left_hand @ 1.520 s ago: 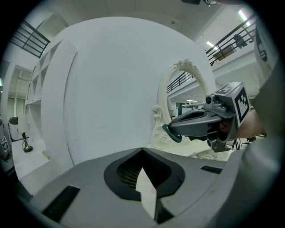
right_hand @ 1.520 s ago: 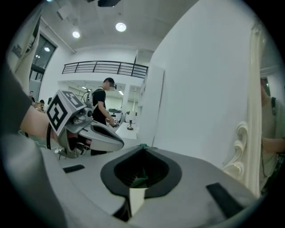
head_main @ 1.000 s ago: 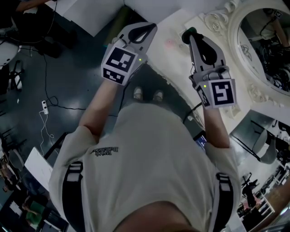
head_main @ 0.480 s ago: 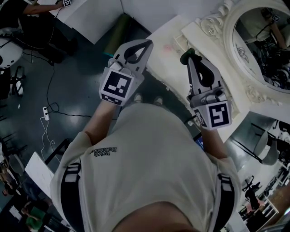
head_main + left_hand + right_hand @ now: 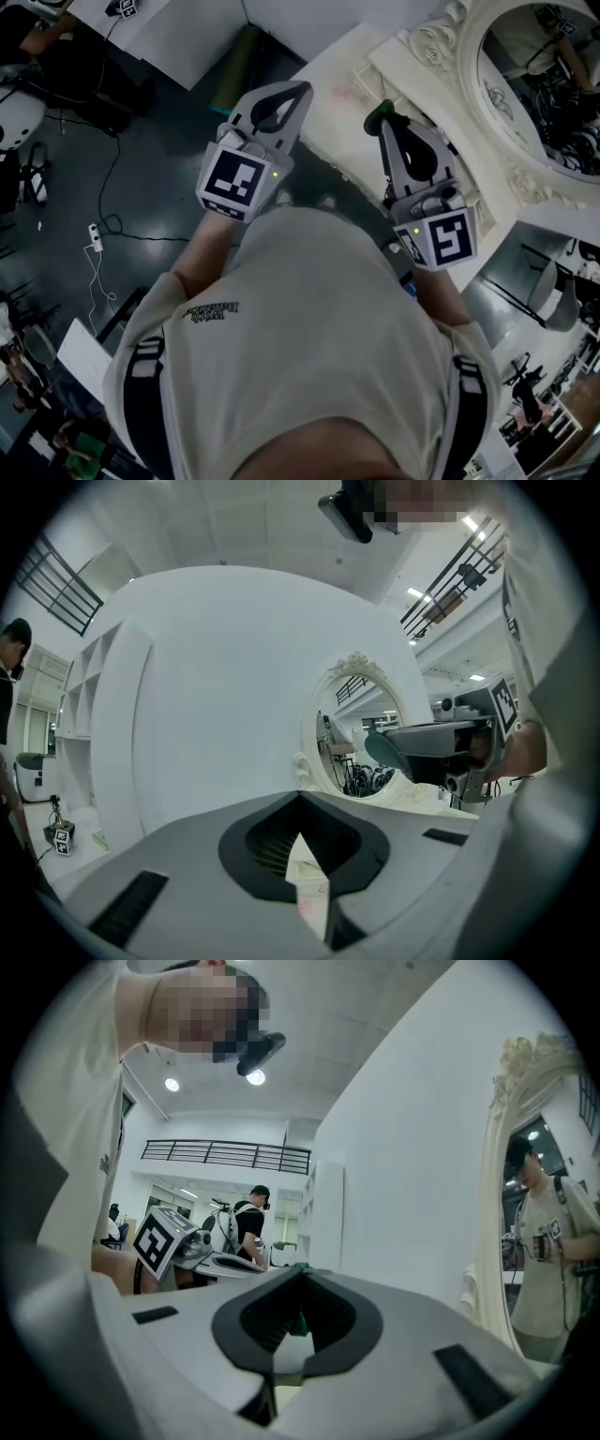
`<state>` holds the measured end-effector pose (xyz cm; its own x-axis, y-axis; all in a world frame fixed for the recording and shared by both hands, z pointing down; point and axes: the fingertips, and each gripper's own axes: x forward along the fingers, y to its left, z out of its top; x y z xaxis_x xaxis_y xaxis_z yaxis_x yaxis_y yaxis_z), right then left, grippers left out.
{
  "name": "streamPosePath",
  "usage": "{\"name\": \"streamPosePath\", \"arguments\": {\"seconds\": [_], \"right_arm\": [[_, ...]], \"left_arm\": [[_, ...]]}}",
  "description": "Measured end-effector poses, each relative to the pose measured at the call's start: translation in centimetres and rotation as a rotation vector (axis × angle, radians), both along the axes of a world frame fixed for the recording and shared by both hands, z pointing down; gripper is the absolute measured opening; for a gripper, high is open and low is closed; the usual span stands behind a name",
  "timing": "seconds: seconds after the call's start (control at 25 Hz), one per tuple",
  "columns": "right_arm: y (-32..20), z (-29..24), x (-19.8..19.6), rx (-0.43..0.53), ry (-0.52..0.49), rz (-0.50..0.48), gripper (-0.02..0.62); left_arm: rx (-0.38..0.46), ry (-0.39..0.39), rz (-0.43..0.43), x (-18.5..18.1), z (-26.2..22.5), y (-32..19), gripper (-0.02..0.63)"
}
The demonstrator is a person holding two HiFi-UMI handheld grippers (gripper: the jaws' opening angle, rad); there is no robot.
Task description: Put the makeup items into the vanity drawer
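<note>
L gripper (image 5: 298,91) jaws pressed together, empty. R gripper (image 5: 384,127) pinching green item (image 5: 377,113) near mirror (image 5: 539,75): prob. light, thin, slippery; hold mid-body.

Glossy floor (image 5: 141,169), matt green item (image 5: 378,112)

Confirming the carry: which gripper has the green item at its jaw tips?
The right gripper, nearer the mirror: a green item sits pinched at its tips. The left gripper is closed and empty.
</note>
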<state>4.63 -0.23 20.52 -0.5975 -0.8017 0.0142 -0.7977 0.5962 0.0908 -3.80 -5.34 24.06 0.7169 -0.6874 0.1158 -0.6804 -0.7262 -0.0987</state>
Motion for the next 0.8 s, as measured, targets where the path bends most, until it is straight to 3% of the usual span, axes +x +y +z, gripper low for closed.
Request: {"name": "streamPosePath", "arguments": {"seconds": [0.36, 0.8], "right_arm": [[-3.8, 1.4, 3.9, -0.011, 0.079, 0.083, -0.002], [-11.5, 8.7, 11.4, -0.15, 0.138, 0.212, -0.002]], "left_arm": [[-0.016, -0.019, 0.087, 4.8, 1.0, -3.2, 0.014], [-0.124, -0.064, 0.178, 12.6, 7.3, -9.7, 0.014]]}}
